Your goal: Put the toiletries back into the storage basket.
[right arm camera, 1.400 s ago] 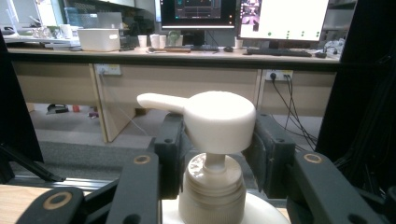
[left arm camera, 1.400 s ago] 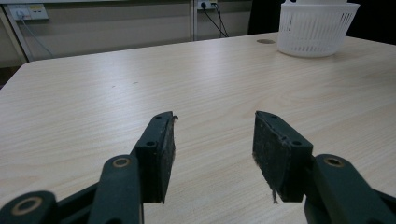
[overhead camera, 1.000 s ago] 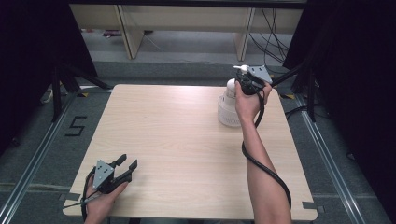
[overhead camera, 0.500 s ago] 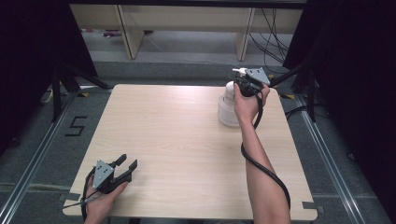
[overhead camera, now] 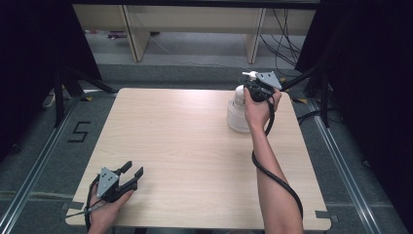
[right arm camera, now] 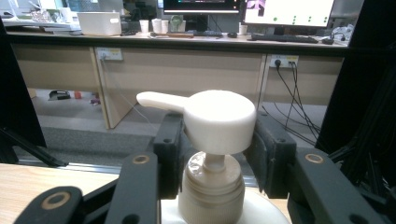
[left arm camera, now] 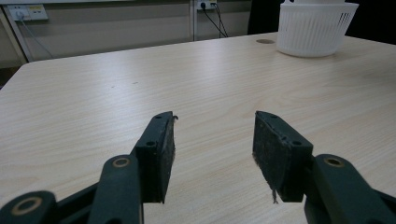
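Observation:
A white pump bottle (overhead camera: 238,97) stands in a white slotted basket (overhead camera: 237,121) at the table's far right. My right gripper (overhead camera: 253,84) reaches it from above and behind, shut on the round pump head (right arm camera: 219,119), with one pad against each side. The spout points left in the right gripper view, and the ribbed collar (right arm camera: 212,191) shows below the head. Near the front left corner, my left gripper (overhead camera: 134,169) rests low over the table. It is open, with nothing between its jaws (left arm camera: 212,140). The basket (left arm camera: 317,30) shows far off in the left gripper view.
The light wooden table (overhead camera: 185,146) has a small round hole (left arm camera: 265,41) beside the basket. Black curtains hang on both sides, and a desk with outlets and cables (overhead camera: 287,24) stands beyond the far edge.

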`<act>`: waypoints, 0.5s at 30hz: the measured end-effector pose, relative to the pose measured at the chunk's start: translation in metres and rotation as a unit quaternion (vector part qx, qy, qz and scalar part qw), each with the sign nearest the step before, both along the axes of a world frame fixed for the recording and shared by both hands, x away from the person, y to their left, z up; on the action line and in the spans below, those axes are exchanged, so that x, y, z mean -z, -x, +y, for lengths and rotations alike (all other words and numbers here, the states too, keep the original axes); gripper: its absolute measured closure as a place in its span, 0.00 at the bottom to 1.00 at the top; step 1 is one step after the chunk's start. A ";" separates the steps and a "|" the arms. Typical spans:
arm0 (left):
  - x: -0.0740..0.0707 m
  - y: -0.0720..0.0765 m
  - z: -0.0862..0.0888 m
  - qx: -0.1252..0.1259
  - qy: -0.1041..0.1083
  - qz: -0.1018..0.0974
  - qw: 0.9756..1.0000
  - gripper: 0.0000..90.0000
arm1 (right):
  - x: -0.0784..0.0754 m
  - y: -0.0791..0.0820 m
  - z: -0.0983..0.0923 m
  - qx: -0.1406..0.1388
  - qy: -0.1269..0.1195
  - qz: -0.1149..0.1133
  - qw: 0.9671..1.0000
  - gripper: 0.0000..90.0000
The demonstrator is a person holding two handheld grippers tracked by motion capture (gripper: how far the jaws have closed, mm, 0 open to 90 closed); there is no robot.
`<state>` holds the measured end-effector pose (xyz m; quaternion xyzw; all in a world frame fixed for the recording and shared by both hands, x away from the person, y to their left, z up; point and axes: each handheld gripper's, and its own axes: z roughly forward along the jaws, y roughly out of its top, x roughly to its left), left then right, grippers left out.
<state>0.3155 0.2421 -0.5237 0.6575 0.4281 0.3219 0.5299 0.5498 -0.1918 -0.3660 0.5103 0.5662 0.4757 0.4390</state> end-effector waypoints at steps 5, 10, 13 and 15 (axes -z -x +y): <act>0.000 0.000 0.000 0.000 -0.002 0.000 1.000 0.53 | -0.002 0.001 0.000 -0.005 -0.002 0.004 1.000 0.60; 0.000 0.000 0.000 0.000 -0.002 0.000 1.000 0.53 | -0.002 0.003 0.000 -0.004 -0.004 0.017 1.000 0.48; 0.000 0.000 0.000 0.000 -0.002 -0.001 1.000 0.53 | -0.001 0.003 -0.002 -0.004 -0.001 0.023 1.000 0.41; 0.000 0.000 0.000 -0.001 -0.003 0.000 1.000 0.53 | -0.001 0.005 -0.001 -0.001 -0.008 0.031 0.999 0.38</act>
